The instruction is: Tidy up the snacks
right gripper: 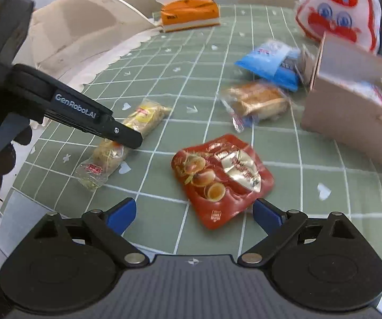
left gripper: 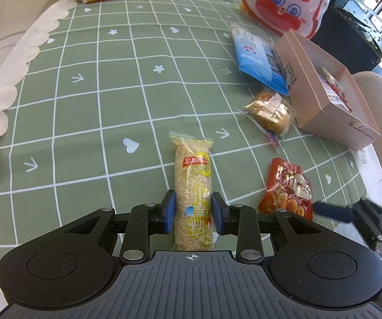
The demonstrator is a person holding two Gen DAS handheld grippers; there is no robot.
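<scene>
The left gripper [left gripper: 193, 211] clamps its blue pads on the long grain bar [left gripper: 193, 194], which lies on the green checked tablecloth [left gripper: 98, 93] and runs straight ahead of it. The right gripper [right gripper: 194, 214] stands wide, jaws apart and touching nothing, the red snack pouch [right gripper: 221, 179] lying just ahead between its fingertips. Beyond the pouch sit a wrapped bread [right gripper: 257, 102] and a blue packet [right gripper: 269, 62]. To the right is the pink box [right gripper: 350, 101]; farthest off, an orange tissue pack [right gripper: 189, 13].
</scene>
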